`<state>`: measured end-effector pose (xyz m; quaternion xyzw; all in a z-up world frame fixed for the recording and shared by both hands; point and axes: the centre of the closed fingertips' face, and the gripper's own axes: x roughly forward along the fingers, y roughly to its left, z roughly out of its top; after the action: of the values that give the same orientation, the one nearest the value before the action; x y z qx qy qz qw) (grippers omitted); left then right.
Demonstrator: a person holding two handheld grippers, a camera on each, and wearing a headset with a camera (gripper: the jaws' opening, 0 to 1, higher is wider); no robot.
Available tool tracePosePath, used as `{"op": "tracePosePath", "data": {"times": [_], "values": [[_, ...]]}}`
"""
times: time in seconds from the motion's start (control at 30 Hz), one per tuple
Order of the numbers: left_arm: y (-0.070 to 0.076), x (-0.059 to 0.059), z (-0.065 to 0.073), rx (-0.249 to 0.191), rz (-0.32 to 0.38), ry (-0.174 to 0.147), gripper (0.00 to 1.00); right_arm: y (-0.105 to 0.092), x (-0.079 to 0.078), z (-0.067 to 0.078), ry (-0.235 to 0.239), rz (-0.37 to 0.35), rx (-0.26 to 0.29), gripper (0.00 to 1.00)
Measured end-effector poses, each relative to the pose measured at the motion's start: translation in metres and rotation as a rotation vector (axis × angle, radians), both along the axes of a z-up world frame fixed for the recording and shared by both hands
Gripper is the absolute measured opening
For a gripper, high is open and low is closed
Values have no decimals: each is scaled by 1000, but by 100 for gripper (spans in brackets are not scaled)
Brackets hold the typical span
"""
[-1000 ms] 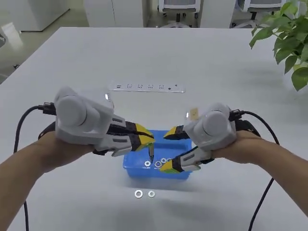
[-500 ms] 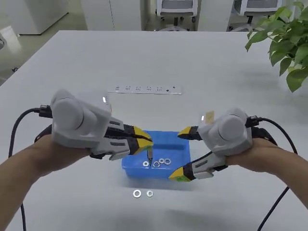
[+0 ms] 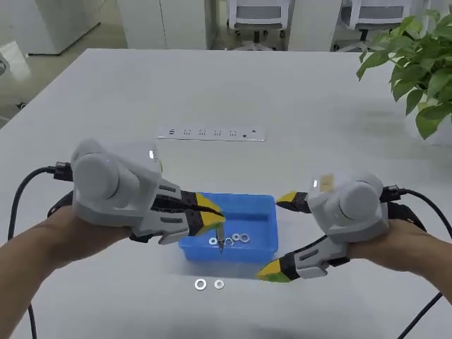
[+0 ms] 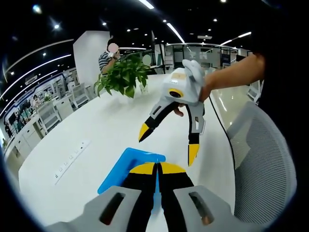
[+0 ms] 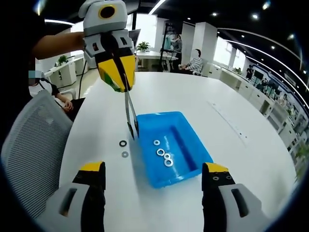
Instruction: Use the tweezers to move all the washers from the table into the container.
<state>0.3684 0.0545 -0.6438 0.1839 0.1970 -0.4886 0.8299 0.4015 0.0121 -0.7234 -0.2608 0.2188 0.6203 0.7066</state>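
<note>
Tweezers point(image 5: 129, 111) hang from left gripper's point(image 3: 216, 213) pinched fingers point(image 3: 200, 204), tips at container point(image 3: 260, 210).

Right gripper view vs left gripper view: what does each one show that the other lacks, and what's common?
Right gripper view: the left gripper shut on thin metal tweezers, four round metal washers inside the blue plastic container, two more round metal washers on the white table beside it. Left gripper view: the right gripper seen from the front, fingers wide open. Shared: the container and the table.
</note>
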Motion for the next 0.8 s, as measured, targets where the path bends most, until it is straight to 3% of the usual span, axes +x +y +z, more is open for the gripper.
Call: {"op": "tracePosePath", "data": {"times": [0.6,0.8], "values": [[-6,-17,-13,-5,-31,23,5,-10,-15,-4,51,-59,42,100],[-7,-20,-20,-2,-35,34,5,-14,-19,-8,61,-67,38,100]]}}
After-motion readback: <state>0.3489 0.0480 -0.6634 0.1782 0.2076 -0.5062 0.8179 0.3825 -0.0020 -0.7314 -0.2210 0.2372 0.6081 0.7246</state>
